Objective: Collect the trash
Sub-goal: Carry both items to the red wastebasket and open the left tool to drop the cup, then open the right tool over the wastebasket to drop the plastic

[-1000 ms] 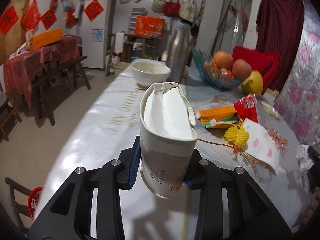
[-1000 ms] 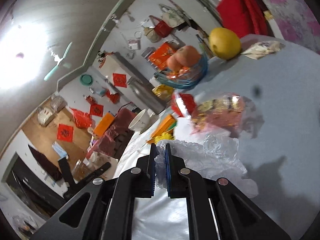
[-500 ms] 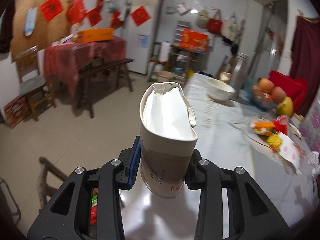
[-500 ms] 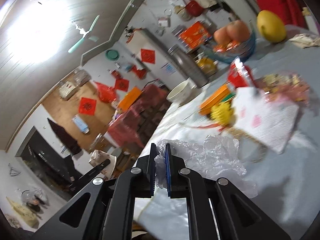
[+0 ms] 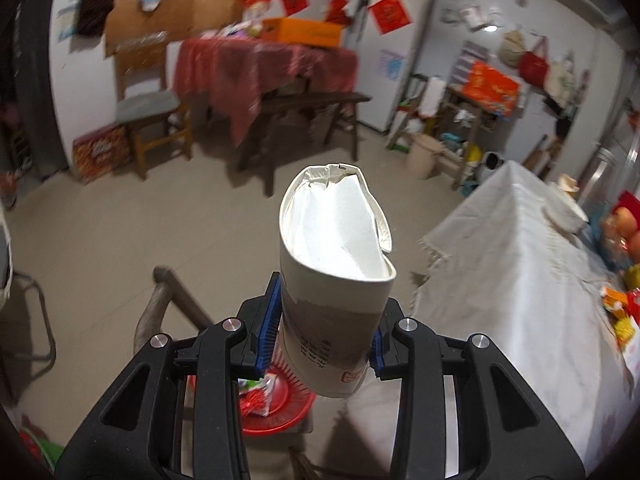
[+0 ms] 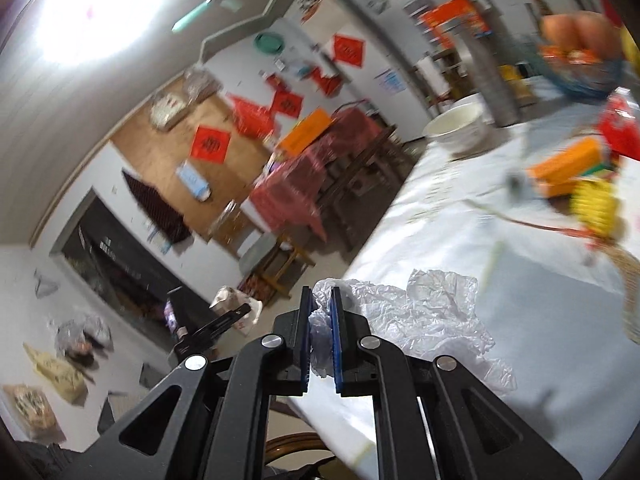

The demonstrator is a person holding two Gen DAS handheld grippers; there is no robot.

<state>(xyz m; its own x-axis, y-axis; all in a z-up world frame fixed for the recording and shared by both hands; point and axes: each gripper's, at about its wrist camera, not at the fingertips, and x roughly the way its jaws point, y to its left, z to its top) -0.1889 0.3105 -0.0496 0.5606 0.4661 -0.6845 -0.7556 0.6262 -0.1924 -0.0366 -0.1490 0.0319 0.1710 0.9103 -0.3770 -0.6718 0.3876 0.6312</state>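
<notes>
My left gripper point(image 5: 323, 330) is shut on a squashed white paper cup point(image 5: 334, 276) and holds it upright in the air, left of the table corner. Below it a red basket point(image 5: 280, 412) with wrappers inside sits on the floor, partly hidden by the gripper. My right gripper point(image 6: 321, 320) is shut on a crumpled clear plastic bag point(image 6: 416, 316) and holds it above the white-clothed table point(image 6: 540, 304). More wrappers lie on the table: an orange packet point(image 6: 568, 166) and a yellow ribbon bundle point(image 6: 596, 208).
The white-clothed table point(image 5: 512, 280) stands at the right with a white bowl point(image 6: 456, 130) and a fruit bowl point(image 6: 580, 60). A wooden chair back point(image 5: 160, 304) is just left of the basket. A red-clothed table point(image 5: 264, 68), a bench and a chair stand across the tiled floor.
Both grippers have swung left, away from the table top. The left one with the cup is now off the table, over the floor and red basket. Both grips are unchanged.
</notes>
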